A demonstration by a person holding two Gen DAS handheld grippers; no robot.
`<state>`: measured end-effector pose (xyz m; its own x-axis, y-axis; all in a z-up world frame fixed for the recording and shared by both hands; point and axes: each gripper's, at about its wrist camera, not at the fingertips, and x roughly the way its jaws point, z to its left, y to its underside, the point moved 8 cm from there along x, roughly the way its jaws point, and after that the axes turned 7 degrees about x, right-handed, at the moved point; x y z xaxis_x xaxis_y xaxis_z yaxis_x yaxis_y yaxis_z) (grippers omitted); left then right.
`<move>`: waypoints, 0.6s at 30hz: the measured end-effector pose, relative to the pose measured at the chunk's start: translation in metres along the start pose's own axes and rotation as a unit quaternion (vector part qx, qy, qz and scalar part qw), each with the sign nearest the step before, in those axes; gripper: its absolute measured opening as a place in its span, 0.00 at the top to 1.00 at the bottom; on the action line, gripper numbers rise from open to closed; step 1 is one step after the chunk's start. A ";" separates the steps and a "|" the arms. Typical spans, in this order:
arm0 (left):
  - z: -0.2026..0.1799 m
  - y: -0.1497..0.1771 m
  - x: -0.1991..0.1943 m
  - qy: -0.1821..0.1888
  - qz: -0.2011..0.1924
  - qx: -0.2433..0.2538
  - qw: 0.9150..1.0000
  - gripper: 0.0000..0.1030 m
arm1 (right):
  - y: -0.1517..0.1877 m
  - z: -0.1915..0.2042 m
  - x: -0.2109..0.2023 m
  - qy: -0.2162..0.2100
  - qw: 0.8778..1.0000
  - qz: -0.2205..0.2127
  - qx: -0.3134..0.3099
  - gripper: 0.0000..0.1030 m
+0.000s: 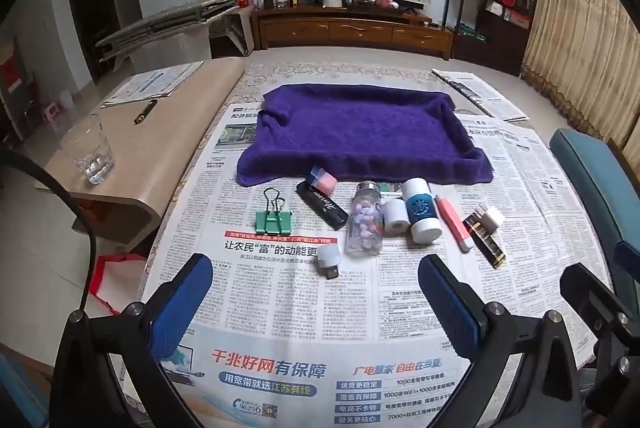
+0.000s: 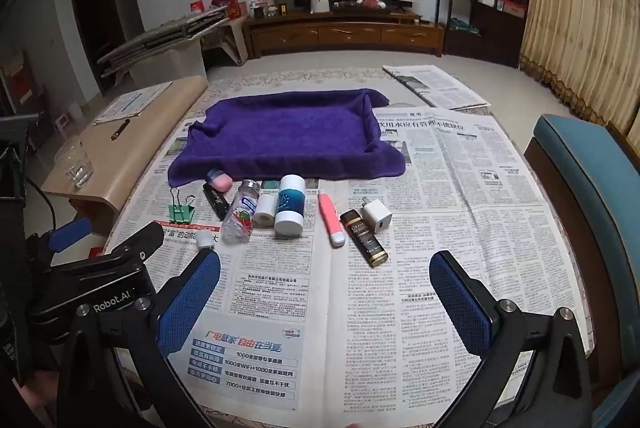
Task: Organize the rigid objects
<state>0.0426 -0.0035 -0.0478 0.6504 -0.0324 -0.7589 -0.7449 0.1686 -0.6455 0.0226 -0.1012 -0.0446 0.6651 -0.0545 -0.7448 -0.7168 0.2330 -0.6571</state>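
Observation:
A purple towel-lined tray point(image 1: 360, 135) point(image 2: 288, 135) lies on the newspaper-covered table. In front of it is a row of small objects: a green binder clip point(image 1: 274, 218) point(image 2: 181, 211), a black lighter point(image 1: 322, 205), a pink-blue eraser point(image 1: 322, 179), a clear bottle of tablets point(image 1: 364, 220) point(image 2: 240, 214), a white roll point(image 1: 395, 216), a white-blue bottle point(image 1: 420, 209) point(image 2: 290, 203), a pink pen-like tool point(image 1: 452, 224) point(image 2: 331, 222), a black-gold lighter point(image 2: 364, 238), a white charger plug point(image 2: 377, 215), a small white USB lamp point(image 1: 329, 260) point(image 2: 205, 240). My left gripper point(image 1: 316, 302) and right gripper point(image 2: 325, 298) are open and empty, short of the row.
A beige side table point(image 1: 132, 155) at the left holds a glass point(image 1: 88, 149), a pen and papers. A blue chair point(image 2: 592, 187) stands at the right. More newspaper point(image 2: 436, 85) lies beyond the tray. The left gripper's body point(image 2: 100, 292) shows in the right wrist view.

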 end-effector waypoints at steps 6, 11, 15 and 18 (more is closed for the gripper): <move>0.002 -0.001 -0.005 -0.005 -0.007 0.008 1.000 0.00 | 0.000 -0.009 -0.014 -0.004 1.000 -0.007 0.019 0.00; 0.008 0.001 -0.004 -0.006 -0.004 0.001 1.000 0.00 | -0.002 -0.009 -0.012 -0.003 1.000 -0.001 0.022 0.00; 0.013 0.003 -0.003 -0.019 -0.005 0.002 1.000 0.00 | -0.001 -0.009 -0.005 0.003 1.000 0.002 0.020 0.00; 0.017 0.004 0.000 -0.019 -0.004 -0.005 1.000 0.00 | 0.000 -0.011 -0.002 -0.001 1.000 0.007 0.023 0.00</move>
<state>0.0420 0.0144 -0.0484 0.6619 0.0031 -0.7495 -0.7405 0.1578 -0.6533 0.0192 -0.1113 -0.0446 0.6556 -0.0493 -0.7535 -0.7156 0.2781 -0.6408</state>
